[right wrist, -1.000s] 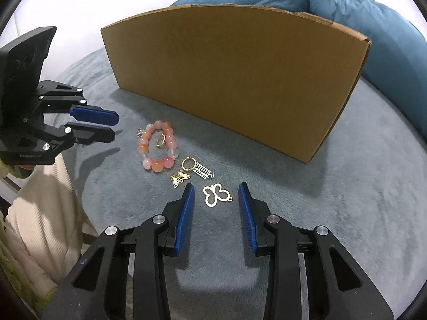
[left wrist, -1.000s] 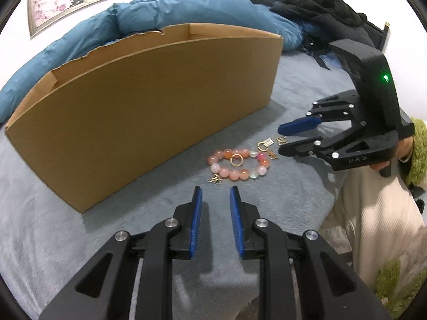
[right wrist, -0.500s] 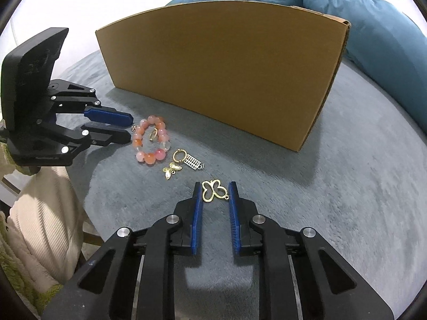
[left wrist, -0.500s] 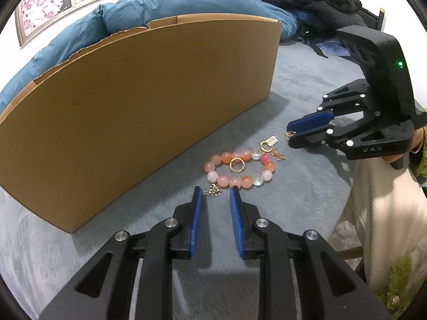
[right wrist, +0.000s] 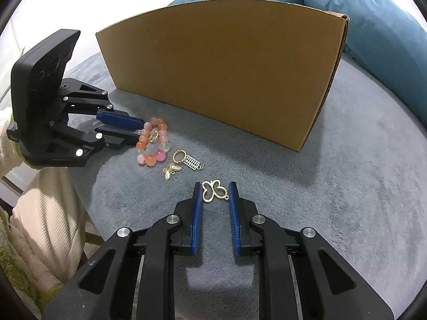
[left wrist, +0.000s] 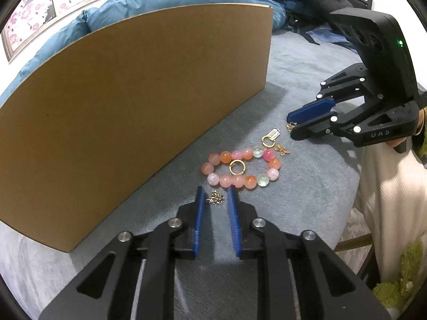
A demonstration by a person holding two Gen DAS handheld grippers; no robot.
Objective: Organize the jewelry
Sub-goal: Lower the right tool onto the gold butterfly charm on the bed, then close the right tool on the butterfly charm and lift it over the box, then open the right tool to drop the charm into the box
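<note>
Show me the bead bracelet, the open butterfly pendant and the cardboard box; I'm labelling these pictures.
bead bracelet [left wrist: 268,155]: left wrist view, on a pink bead.
open butterfly pendant [right wrist: 210,199]: right wrist view, on its gold outline.
cardboard box [right wrist: 226,64]: right wrist view, on its front wall.

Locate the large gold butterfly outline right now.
In the right wrist view, the butterfly outline lies on the grey blanket between the right gripper fingertips, right of the small butterfly charm.

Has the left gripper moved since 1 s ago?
Yes. The left gripper advanced toward the bead bracelet; it now straddles the small gold chain.
</note>
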